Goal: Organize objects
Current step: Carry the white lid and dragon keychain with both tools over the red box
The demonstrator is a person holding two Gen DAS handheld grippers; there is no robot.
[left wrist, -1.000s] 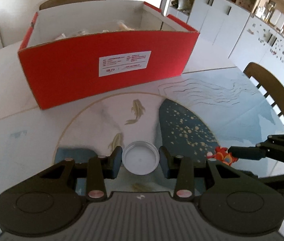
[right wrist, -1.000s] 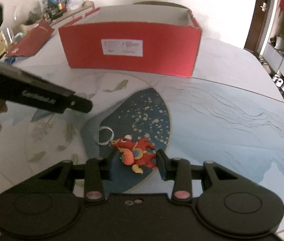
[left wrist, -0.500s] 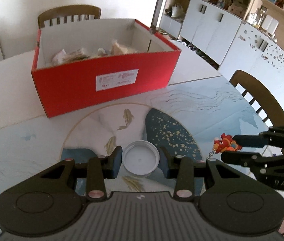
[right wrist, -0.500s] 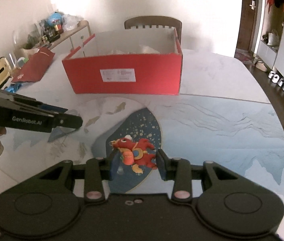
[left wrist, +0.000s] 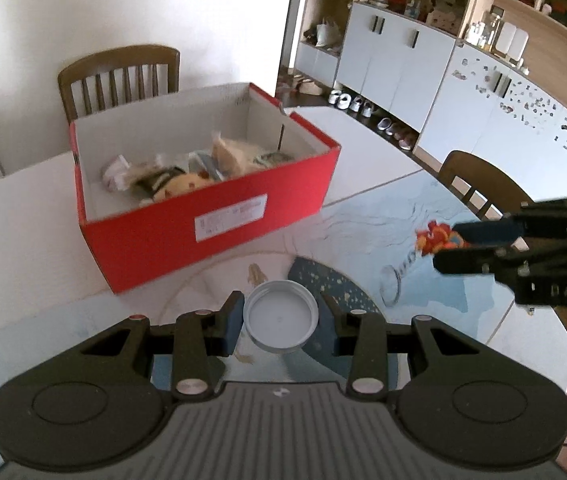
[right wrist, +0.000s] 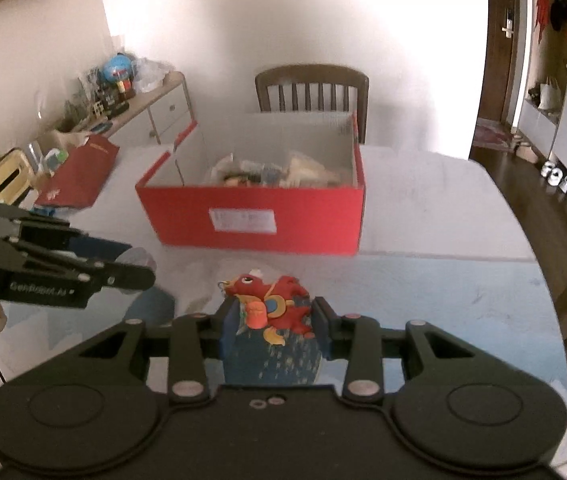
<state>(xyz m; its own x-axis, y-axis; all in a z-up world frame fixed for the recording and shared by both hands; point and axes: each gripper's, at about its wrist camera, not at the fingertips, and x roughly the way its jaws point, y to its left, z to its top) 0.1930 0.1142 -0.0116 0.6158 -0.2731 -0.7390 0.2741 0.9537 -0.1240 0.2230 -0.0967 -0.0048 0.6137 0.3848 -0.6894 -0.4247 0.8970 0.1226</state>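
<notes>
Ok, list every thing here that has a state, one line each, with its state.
Left tool: shut on the white lid, held above the table.
White lid: gripped at its rim, hollow side toward the camera.
Right tool: shut on the red dragon keychain.
Red dragon keychain: gripped, off the table, its ring hanging below.
Red box: open, no lid on, partly filled with small items.
</notes>
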